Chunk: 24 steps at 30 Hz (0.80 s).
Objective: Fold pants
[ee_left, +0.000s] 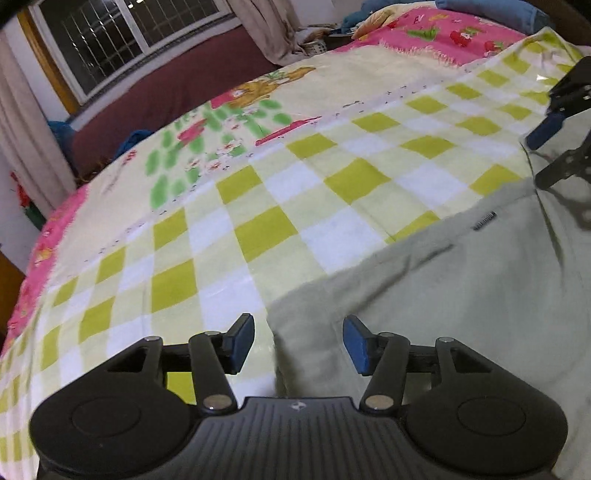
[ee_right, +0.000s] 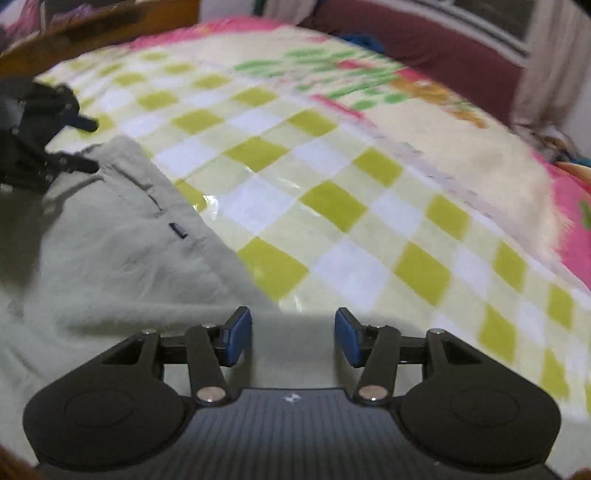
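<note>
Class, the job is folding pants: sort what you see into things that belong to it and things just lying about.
Belongs:
pale green pants
left tool
right tool

Lying about:
checked sheet
pink blanket
curtain

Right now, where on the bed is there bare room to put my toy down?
The checked sheet is bare between the pants and the cartoon blanket; in the right wrist view it also runs free to the right of the pants. It is crowded over the pants, where both open grippers, left and right, hover.
</note>
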{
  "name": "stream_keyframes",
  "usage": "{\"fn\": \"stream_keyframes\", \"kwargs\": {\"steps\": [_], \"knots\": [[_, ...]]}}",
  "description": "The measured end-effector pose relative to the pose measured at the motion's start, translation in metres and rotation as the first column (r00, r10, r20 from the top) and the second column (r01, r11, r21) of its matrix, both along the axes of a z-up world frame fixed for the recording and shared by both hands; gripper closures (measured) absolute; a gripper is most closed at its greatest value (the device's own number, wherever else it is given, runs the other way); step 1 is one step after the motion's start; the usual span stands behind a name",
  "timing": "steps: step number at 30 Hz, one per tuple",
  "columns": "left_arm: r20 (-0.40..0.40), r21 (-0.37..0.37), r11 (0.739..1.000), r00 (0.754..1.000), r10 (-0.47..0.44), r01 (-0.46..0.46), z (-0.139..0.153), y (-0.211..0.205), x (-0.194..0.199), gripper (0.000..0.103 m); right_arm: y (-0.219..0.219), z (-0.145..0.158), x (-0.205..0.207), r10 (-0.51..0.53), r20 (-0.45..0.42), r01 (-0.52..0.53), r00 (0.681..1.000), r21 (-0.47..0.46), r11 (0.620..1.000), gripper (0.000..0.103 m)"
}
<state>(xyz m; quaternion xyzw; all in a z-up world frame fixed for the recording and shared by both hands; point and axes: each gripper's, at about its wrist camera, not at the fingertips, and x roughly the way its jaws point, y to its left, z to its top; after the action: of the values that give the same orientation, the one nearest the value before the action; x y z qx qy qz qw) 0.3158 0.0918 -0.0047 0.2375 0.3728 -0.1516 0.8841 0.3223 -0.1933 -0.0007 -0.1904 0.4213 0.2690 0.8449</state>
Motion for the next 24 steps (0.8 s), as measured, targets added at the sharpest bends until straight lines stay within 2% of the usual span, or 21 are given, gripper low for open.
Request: {"fn": "stream_keyframes", "kwargs": {"steps": [2, 5, 7, 9, 11, 12, 13, 14, 15, 16, 18, 20, 22, 24], "knots": [[-0.052, -0.039, 0.999, 0.998, -0.025, 0.023, 0.000, 0.003, 0.009, 0.034, 0.002, 0.001, 0.009, 0.028, -0.046, -0.026, 0.999, 0.041, 0.999, 0.051], [-0.081, -0.030, 0.997, 0.994, -0.071, 0.069, -0.002, 0.004, 0.013, 0.033, 0.012, 0.001, 0.015, 0.106, -0.093, -0.100, 0.990, 0.069, 0.993, 0.051], [-0.093, -0.016, 0.997, 0.993, -0.074, 0.072, -0.005, 0.007, 0.019, 0.026, 0.024, -0.005, 0.019, 0.147, -0.145, -0.139, 0.978, 0.068, 0.988, 0.051], [-0.119, -0.034, 0.998, 0.991, -0.065, 0.062, -0.008, 0.013, 0.027, 0.019, 0.034, -0.016, 0.026, 0.156, -0.192, -0.147, 0.969, 0.063, 0.987, 0.051], [-0.153, -0.067, 0.997, 0.987, -0.050, 0.040, -0.013, 0.017, 0.034, 0.017, 0.041, -0.024, 0.026, 0.149, -0.190, -0.142, 0.970, 0.050, 0.989, 0.050], [-0.159, -0.073, 0.997, 0.986, -0.048, 0.037, -0.014, 0.017, 0.034, 0.019, 0.044, -0.026, 0.025, 0.142, -0.186, -0.136, 0.972, 0.044, 0.990, 0.051], [-0.160, -0.076, 0.996, 0.986, -0.053, 0.042, -0.015, 0.016, 0.034, 0.028, 0.045, -0.026, 0.024, 0.135, -0.180, -0.130, 0.974, 0.040, 0.991, 0.054], [-0.171, -0.087, 0.995, 0.983, -0.060, 0.046, -0.015, 0.014, 0.033, 0.035, 0.046, -0.026, 0.023, 0.132, -0.177, -0.127, 0.975, 0.040, 0.991, 0.066], [-0.188, -0.105, 0.994, 0.980, -0.058, 0.038, -0.015, 0.012, 0.034, 0.046, 0.046, -0.025, 0.022, 0.123, -0.183, -0.117, 0.975, 0.042, 0.992, 0.086], [-0.192, -0.109, 0.994, 0.980, -0.042, 0.021, -0.015, 0.011, 0.036, 0.051, 0.045, -0.024, 0.024, 0.098, -0.194, -0.091, 0.976, 0.043, 0.995, 0.097], [-0.191, -0.113, 0.994, 0.981, -0.027, 0.006, -0.013, 0.010, 0.039, 0.061, 0.045, -0.017, 0.027, 0.056, -0.199, -0.047, 0.978, 0.051, 0.998, 0.101], [-0.177, -0.103, 0.995, 0.984, -0.009, -0.010, -0.006, 0.007, 0.040, 0.066, 0.045, -0.002, 0.025, 0.044, -0.146, -0.037, 0.988, 0.052, 0.998, 0.101], [-0.114, -0.086, 0.996, 0.993, 0.005, -0.015, 0.008, 0.004, 0.034, 0.068, 0.045, 0.017, 0.021, 0.028, -0.078, -0.023, 0.997, 0.065, 0.998, 0.101], [-0.032, -0.108, 0.994, 0.999, 0.028, -0.031, 0.030, 0.007, 0.021, 0.069, 0.045, 0.040, 0.013, 0.015, 0.008, -0.015, 1.000, 0.077, 0.997, 0.101]]}}
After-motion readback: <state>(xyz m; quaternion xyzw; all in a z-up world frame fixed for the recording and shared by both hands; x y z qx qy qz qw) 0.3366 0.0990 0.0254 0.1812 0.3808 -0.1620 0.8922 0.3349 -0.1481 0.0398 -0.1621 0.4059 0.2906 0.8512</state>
